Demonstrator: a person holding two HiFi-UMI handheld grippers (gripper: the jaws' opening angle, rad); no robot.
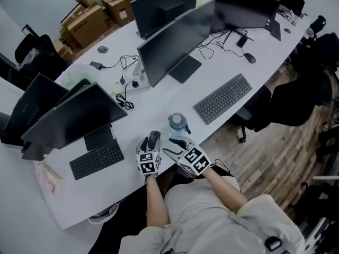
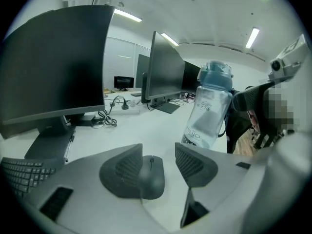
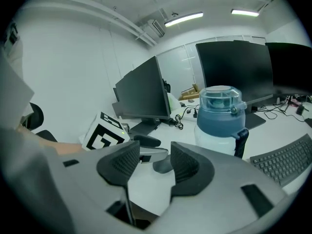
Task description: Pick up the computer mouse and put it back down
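Ribbed pads (image 2: 127,167) of my left gripper (image 2: 158,155) straddle the dark grey plastic computer mouse (image 2: 152,179) at lower centre, still unclosed, poised to pinch and lift.

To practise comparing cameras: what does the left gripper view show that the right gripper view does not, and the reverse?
Only left: the black keyboard and the mouse's wheel. Only right: the grey keyboard and the left claw's marker cube. Both: the bottle, the mouse and the monitors.

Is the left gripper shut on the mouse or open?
Open. The mouse sits between the left gripper's fingers, with a visible gap beside one finger.
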